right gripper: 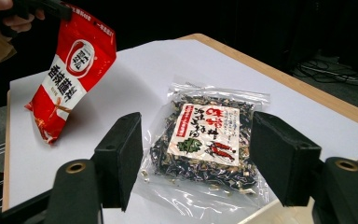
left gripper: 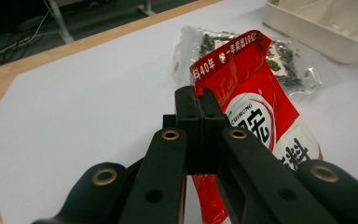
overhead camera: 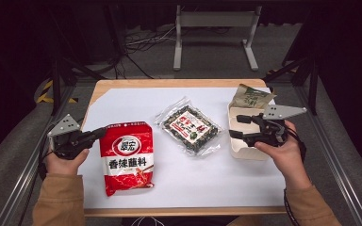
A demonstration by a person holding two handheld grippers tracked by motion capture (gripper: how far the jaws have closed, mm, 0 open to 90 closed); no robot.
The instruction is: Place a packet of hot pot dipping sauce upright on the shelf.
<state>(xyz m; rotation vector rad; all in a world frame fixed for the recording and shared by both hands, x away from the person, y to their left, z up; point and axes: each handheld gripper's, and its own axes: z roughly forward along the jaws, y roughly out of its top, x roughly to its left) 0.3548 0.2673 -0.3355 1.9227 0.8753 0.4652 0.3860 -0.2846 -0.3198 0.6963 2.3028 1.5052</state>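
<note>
A: Where does the red pouch [overhead camera: 126, 157] sit from the left gripper [overhead camera: 99, 133]?

B: At about four o'clock in the high view. Those jaws are clenched on its upper left corner, so the glossy foil pack hangs off the white sheet [overhead camera: 136, 101] in the right gripper view, long axis running down from the pinch, bottom edge touching the paper.

A: And the right gripper [overhead camera: 234, 126]?

B: Released, jaws wide with nothing between them, hovering over the cream plastic tray [overhead camera: 245, 150]. It points toward nine o'clock at the clear crinkly seaweed bag [overhead camera: 188, 128], a flat rectangle lying diagonally at mid-table. I'd judge the right hand nearer that bag, and the tray lies at three o'clock from the pouch.
</note>
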